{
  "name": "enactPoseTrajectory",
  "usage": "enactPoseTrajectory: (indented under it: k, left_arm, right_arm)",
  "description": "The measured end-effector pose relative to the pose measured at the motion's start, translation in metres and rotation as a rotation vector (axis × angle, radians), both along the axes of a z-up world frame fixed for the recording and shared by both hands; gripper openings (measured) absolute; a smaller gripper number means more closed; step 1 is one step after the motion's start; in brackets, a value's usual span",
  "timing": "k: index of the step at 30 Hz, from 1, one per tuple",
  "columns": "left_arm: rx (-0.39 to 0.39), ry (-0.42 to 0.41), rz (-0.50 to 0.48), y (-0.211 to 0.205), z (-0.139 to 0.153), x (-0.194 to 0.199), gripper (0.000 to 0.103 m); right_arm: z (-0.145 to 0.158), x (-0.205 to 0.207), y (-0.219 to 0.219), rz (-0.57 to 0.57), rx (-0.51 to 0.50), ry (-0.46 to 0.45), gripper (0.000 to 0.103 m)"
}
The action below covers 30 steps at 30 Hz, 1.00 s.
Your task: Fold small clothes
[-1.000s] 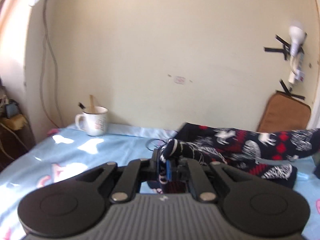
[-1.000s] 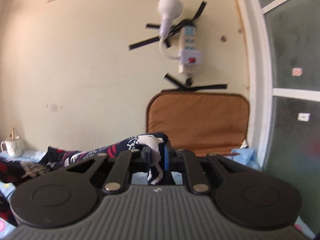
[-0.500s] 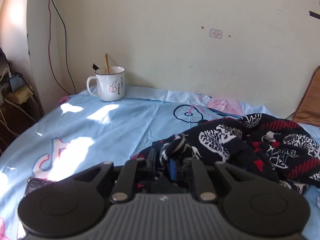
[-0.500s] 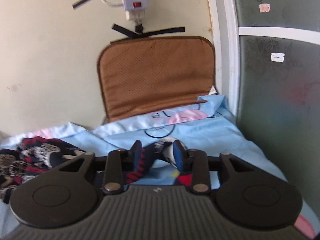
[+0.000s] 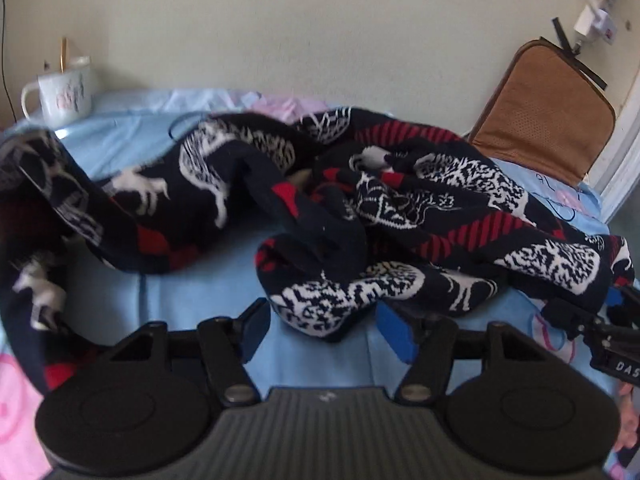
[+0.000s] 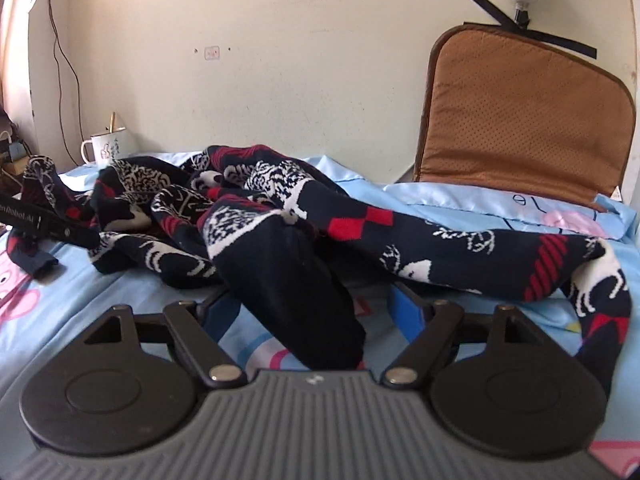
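Left wrist view: left gripper (image 5: 318, 334) is opening, sweater (image 5: 360, 208) fold loose between its jaws, rest heaped toward 12 o'clock on the bedsheet (image 5: 192, 292).

Right wrist view: right gripper (image 6: 310, 312) is opening around a dark cuff. I'd back out clean before regrasping.

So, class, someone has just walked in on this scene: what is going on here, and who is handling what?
A person with a gripper in each hand is folding a dark patterned knit garment, which lies crumpled on a light blue bedsheet. The left gripper and the right gripper are both opening, each with a fold of the garment lying loose between its jaws, so it is being let go. A white mug stands by the wall. No tidy fold shows yet.
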<state>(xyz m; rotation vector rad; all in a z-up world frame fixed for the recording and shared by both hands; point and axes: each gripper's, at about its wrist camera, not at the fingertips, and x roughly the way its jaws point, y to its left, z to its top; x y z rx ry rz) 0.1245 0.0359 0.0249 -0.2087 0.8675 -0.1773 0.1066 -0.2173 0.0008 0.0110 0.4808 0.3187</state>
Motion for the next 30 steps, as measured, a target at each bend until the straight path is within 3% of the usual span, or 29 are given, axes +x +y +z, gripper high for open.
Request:
enactPoseTrajectory:
  k: [1,2,3,5,7,10,13,16,18,19,21,23,25,27,30]
  left_arm:
    - [-0.018,-0.002,0.035,0.003,-0.006,0.004,0.035]
    - [-0.023,-0.011,0.04,0.005,-0.005,0.006,0.026]
    - [-0.054,-0.003,0.026,0.007,-0.002,0.008,0.016]
    - [-0.094,-0.026,0.018,0.016,0.014,0.002,0.014]
    - [-0.078,-0.096,0.011,0.026,0.041,-0.014,0.013]
    - [-0.132,-0.23,-0.039,0.054,0.097,-0.055,0.013]
    - [-0.11,-0.367,-0.043,0.082,0.141,-0.104,0.014]
    - [-0.033,-0.359,-0.021,0.098,0.144,-0.131,0.019]
    - [0.015,-0.3,-0.027,0.102,0.127,-0.143,0.024]
    - [0.028,-0.267,-0.037,0.103,0.116,-0.146,0.034]
    - [0.037,-0.214,-0.029,0.115,0.095,-0.158,0.043]
    - [0.035,-0.19,0.02,0.131,0.084,-0.161,0.043]
    - [0.029,-0.188,0.083,0.147,0.085,-0.157,0.044]
    - [0.034,-0.209,0.129,0.156,0.095,-0.147,0.045]
    - [0.088,-0.267,0.11,0.15,0.116,-0.121,0.053]
  right_arm:
    - [-0.004,0.002,-0.001,0.016,0.013,0.017,0.05]
    - [-0.005,0.005,-0.002,0.049,0.039,0.062,0.011]
    - [-0.004,0.008,-0.002,0.062,0.066,0.102,0.01]
    - [0.007,0.0,-0.005,0.098,0.135,0.101,0.01]
    - [0.031,-0.018,-0.016,0.178,0.269,0.088,0.01]
    - [0.072,-0.052,-0.039,0.305,0.513,0.087,0.01]
    - [0.107,-0.097,-0.059,0.402,0.613,0.022,0.01]
    - [0.111,-0.127,-0.058,0.4,0.542,0.033,0.017]
    - [0.088,-0.141,-0.047,0.434,0.461,0.113,0.042]
    - [0.071,-0.146,-0.04,0.453,0.421,0.19,0.062]
    - [0.045,-0.154,-0.031,0.424,0.308,0.282,0.063]
    - [0.028,-0.155,-0.04,0.34,0.218,0.329,0.063]
    - [0.026,-0.147,-0.059,0.265,0.238,0.342,0.063]
    - [0.035,-0.138,-0.074,0.241,0.273,0.302,0.063]
    - [0.058,-0.116,-0.077,0.19,0.241,0.199,0.063]
